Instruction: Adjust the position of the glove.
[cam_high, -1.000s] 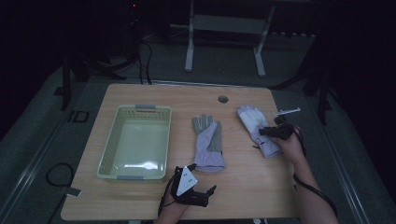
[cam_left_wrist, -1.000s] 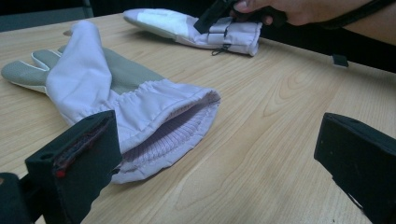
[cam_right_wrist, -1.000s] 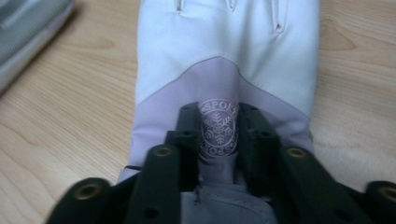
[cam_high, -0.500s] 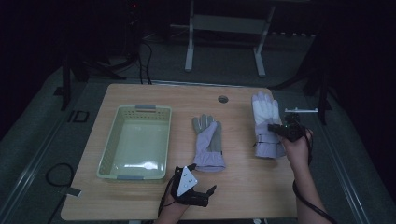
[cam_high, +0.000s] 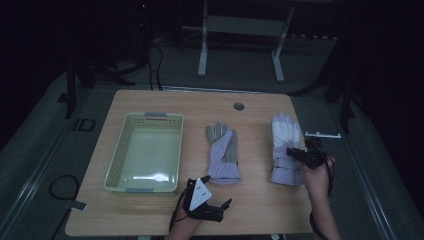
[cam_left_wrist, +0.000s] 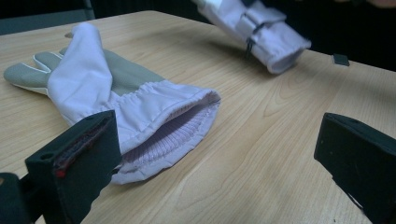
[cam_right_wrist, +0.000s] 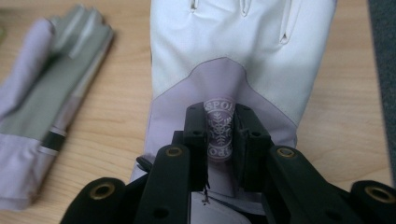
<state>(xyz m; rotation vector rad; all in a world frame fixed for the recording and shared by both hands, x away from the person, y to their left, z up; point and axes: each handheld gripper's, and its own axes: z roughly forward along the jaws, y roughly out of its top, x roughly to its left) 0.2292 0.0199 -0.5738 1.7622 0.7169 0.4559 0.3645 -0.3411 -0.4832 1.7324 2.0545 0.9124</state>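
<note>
Worktop, pale wood. Green basket at its left, seen from the high view alone. Two gloves right of it: the middle glove lies flat; the right glove sits near the right edge. My right fingers pinch a fold of the right glove's back, over a round snowflake badge that the right gripper view alone resolves. My left fingers stand spread, nothing between them; its view looks into the middle glove's ribbed cuff.
</note>
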